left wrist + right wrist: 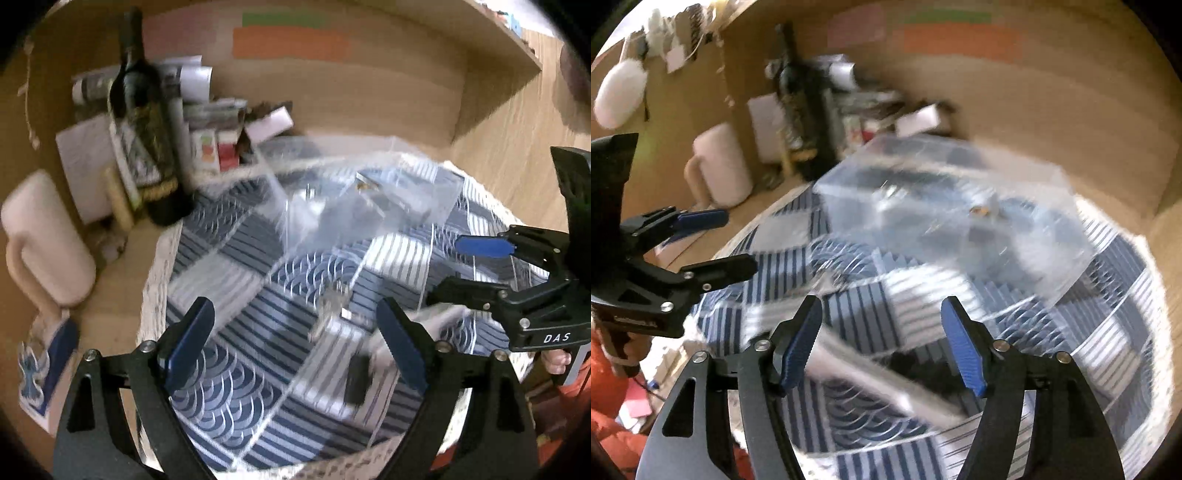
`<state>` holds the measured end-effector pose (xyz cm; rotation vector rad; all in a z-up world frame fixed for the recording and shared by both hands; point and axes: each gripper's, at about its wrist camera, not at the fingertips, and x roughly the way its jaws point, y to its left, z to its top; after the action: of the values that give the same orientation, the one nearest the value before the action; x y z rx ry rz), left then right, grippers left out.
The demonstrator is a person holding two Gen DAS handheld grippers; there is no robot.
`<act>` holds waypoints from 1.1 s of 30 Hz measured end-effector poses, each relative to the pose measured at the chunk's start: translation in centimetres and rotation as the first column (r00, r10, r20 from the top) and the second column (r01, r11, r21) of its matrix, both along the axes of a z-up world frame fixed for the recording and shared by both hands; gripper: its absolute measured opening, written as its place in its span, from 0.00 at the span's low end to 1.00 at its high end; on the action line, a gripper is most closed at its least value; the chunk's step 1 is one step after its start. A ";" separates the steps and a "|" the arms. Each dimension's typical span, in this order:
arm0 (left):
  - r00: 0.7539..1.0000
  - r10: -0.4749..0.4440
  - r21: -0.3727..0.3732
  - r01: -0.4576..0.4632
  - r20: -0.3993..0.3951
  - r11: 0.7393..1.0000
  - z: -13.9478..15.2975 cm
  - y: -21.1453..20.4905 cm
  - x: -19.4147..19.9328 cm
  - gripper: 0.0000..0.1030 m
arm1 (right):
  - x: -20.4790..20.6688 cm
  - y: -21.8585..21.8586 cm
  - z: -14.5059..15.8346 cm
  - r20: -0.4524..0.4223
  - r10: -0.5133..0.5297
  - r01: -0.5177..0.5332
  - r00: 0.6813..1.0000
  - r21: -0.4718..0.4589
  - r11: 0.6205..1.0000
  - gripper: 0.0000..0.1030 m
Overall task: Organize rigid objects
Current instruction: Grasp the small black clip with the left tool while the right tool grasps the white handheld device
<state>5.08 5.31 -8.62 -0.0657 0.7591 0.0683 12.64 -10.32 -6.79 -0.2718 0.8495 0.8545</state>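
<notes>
A clear plastic box point(369, 184) stands on the blue-and-white patterned cloth point(240, 295), with small items inside; it also shows in the right wrist view point(942, 206). A bunch of keys point(330, 306) lies on the cloth in front of my left gripper point(295, 332), which is open and empty. A small black block point(356, 380) and a flat silver-white piece point(439, 317) lie near its right finger. My right gripper point(882, 343) is open over a blurred silver bar point(871, 376). It also shows in the left wrist view point(443, 266). The left gripper also shows in the right wrist view point(738, 243).
A dark wine bottle point(147, 122), a cream mug point(48, 240), boxes and papers crowd the wooden desk's back left corner. A blue sticker card point(40, 365) lies at the left. The wooden back wall point(369, 92) carries coloured notes.
</notes>
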 end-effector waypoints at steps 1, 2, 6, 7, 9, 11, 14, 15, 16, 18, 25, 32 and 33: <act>1.000 -0.001 -0.004 0.001 -0.009 1.000 -0.4 0.0 -0.3 0.87 | -0.3 0.0 -0.3 -0.008 0.009 -0.009 1.000 -0.009 1.000 0.62; 1.000 -0.004 -0.007 0.004 -0.019 1.000 -0.9 -0.2 -0.8 0.87 | -0.6 0.2 -0.7 -0.015 0.020 -0.020 1.000 -0.021 1.000 0.62; 0.999 -0.026 -0.026 0.025 -0.043 0.999 -2.3 -0.8 -1.7 0.83 | -1.4 0.2 -1.6 -0.024 0.038 -0.039 0.999 -0.042 0.998 0.66; 0.998 -0.037 -0.032 0.035 -0.053 0.999 -2.7 -1.0 -1.8 0.79 | -1.4 0.3 -1.8 -0.026 0.039 -0.040 0.999 -0.050 0.998 0.66; 0.995 -0.060 -0.043 0.057 -0.074 0.997 -3.4 -1.6 -1.8 0.73 | -1.3 0.4 -2.0 -0.031 0.043 -0.044 0.999 -0.060 0.997 0.66; 0.992 -0.086 -0.054 0.081 -0.093 0.995 -4.1 -2.1 -1.6 0.66 | -1.6 0.7 -2.1 -0.019 0.053 -0.054 0.998 -0.069 0.996 0.66; 0.986 -0.117 -0.065 0.110 -0.115 0.992 -5.0 -2.8 -1.2 0.61 | -1.8 1.6 -2.3 0.000 0.086 -0.086 0.996 -0.090 0.992 0.66; 0.986 -0.123 -0.065 0.116 -0.117 0.991 -5.1 -3.0 -1.1 0.60 | -1.9 2.1 -2.4 0.007 0.100 -0.099 0.995 -0.103 0.990 0.66; 0.986 -0.125 -0.061 0.119 -0.114 0.991 -5.1 -3.1 -1.1 0.58 | -1.8 2.4 -2.5 0.008 0.110 -0.108 0.994 -0.110 0.988 0.66; 0.985 -0.135 -0.044 0.131 -0.108 0.990 -5.2 -3.5 -1.1 0.55 | -1.6 3.1 -2.7 0.002 0.133 -0.131 0.991 -0.121 0.984 0.61; 0.985 -0.149 -0.025 0.147 -0.090 0.989 -5.3 -3.6 -1.2 0.25 | -1.1 4.6 -2.9 0.012 0.162 -0.159 0.987 -0.151 0.976 0.39; 0.991 -0.117 -0.063 0.113 -0.071 0.992 -4.3 -2.2 -1.1 0.24 | -0.6 3.0 -2.1 0.011 0.080 -0.079 0.997 -0.085 0.993 0.36; 0.991 -0.113 -0.064 0.108 -0.066 0.992 -4.0 -2.0 -1.1 0.24 | -0.5 2.6 -1.8 0.016 0.064 -0.063 0.998 -0.072 0.995 0.36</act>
<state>4.02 3.31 -12.64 -0.0791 0.8334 -0.0583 12.12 -7.67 -8.62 -0.3705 0.8594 0.8807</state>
